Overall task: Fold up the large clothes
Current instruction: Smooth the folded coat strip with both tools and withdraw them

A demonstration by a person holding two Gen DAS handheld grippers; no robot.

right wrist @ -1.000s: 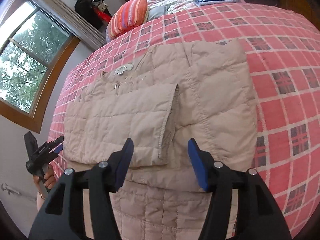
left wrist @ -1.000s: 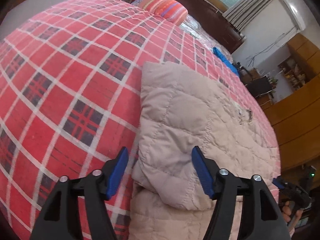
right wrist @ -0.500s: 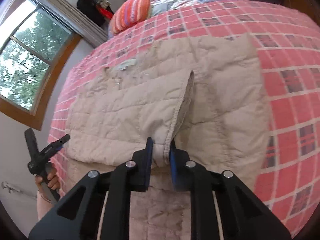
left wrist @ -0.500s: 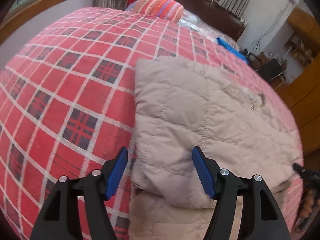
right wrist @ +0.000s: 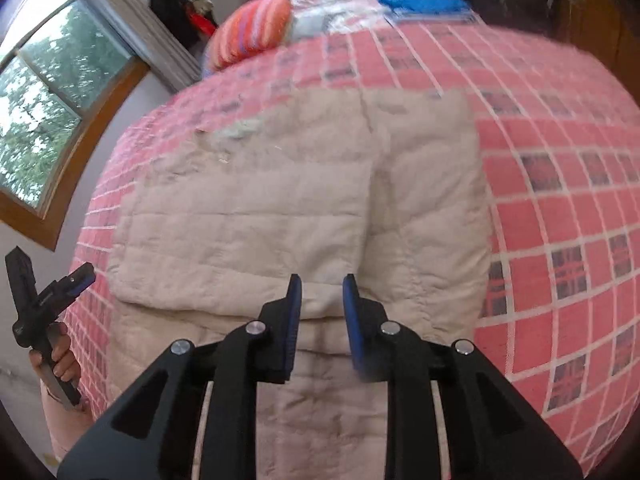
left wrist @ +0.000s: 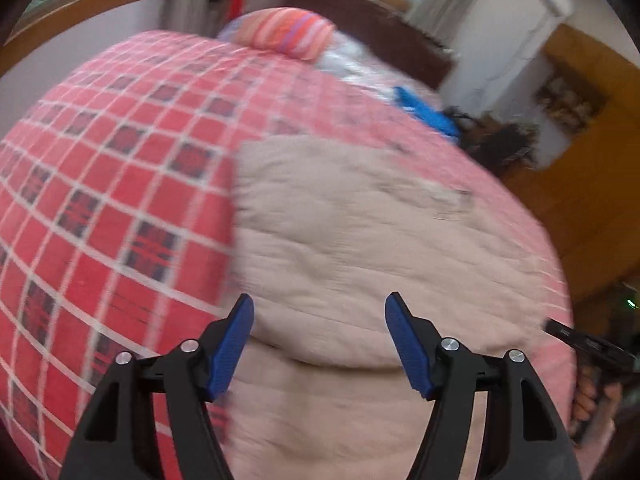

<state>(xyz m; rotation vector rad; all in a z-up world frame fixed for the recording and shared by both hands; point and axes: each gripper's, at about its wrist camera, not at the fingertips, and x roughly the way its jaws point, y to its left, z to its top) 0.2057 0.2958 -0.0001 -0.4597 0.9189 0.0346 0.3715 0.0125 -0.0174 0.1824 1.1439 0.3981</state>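
While the beige quilted jacket (right wrist: 280, 216) lies on the bed (right wrist: 560, 160), my left gripper (left wrist: 320, 334) hovers, fingers wide apart. Right gripper (right wrist: 319, 312) fingers sit slightly parted, gripping nothing.

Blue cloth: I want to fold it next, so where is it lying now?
The blue cloth lies folded at the far end of the bed, top right in the right wrist view, right of the striped pillow and well beyond the beige jacket.
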